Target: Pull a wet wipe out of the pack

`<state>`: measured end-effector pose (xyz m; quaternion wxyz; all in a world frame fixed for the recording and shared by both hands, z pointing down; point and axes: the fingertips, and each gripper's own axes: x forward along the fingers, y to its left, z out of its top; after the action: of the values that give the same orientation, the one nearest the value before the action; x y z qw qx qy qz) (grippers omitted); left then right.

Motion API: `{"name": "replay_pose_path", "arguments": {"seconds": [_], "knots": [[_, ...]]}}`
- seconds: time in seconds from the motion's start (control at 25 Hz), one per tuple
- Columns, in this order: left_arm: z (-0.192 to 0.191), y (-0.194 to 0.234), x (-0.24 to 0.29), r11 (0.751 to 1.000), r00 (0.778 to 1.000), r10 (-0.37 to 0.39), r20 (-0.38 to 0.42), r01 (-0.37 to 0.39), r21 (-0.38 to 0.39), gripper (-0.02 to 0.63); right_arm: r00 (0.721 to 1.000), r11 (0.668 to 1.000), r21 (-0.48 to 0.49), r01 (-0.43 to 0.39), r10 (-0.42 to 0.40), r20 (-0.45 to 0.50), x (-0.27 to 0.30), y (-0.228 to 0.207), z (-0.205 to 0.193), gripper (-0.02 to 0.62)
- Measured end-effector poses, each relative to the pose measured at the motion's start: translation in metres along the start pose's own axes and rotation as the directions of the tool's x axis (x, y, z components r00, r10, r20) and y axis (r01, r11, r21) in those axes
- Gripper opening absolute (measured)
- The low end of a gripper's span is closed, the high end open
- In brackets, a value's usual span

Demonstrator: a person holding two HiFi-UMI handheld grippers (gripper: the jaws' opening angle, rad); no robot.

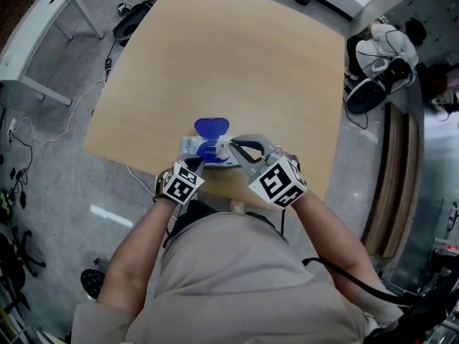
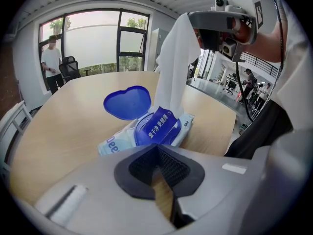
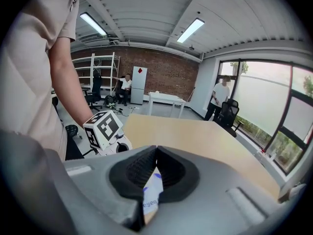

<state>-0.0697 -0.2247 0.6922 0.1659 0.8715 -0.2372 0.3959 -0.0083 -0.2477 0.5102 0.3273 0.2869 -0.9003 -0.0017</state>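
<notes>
Your left gripper (image 2: pixel 157 147), lower centre: jaws are resting together, holding nothing. Your right gripper (image 2: pixel 194 22), upper right: jaws are pinching the wet wipe (image 2: pixel 173 67) (soft, limp, likely tear-prone), which is standing up from the pack (image 2: pixel 146 131), mid-frame on the table (image 2: pixel 63 126). Its top edge is probably offering the surest hold.

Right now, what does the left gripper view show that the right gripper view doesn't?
Only the left gripper view: the wet wipe stretched up from the pack to the right gripper, which is shut on it, and the blue lid flipped open.
Only the right gripper view: the left gripper's marker cube, a brick wall and shelves.
Both: the wooden table, the windows, a person standing by them, and at least a sliver of the pack's print.
</notes>
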Motion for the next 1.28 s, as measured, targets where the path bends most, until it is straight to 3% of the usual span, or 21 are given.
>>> {"name": "replay_pose_path", "arguments": {"seconds": [0.52,0.84,1.04,1.28], "knots": [[0.011,-0.006,-0.013,0.999,0.999,0.041,0.03,-0.04,-0.02,0.0,0.996,0.999,0.037,0.026,-0.029,0.087,-0.039,-0.003,0.015,0.003],[0.033,-0.024,-0.043,0.993,0.989,0.101,0.111,-0.094,-0.07,0.0,0.989,0.997,0.067,0.034,-0.043,0.142,-0.078,-0.006,0.013,0.003],[0.06,-0.043,-0.08,0.987,0.97,0.123,0.21,-0.097,-0.129,0.0,0.981,0.997,0.077,0.033,-0.046,0.187,-0.103,-0.003,0.012,0.005],[0.102,-0.082,-0.126,0.975,0.92,0.122,0.373,-0.041,-0.219,0.0,0.971,0.995,0.102,0.017,-0.041,0.236,-0.134,-0.003,0.002,0.003]]}}
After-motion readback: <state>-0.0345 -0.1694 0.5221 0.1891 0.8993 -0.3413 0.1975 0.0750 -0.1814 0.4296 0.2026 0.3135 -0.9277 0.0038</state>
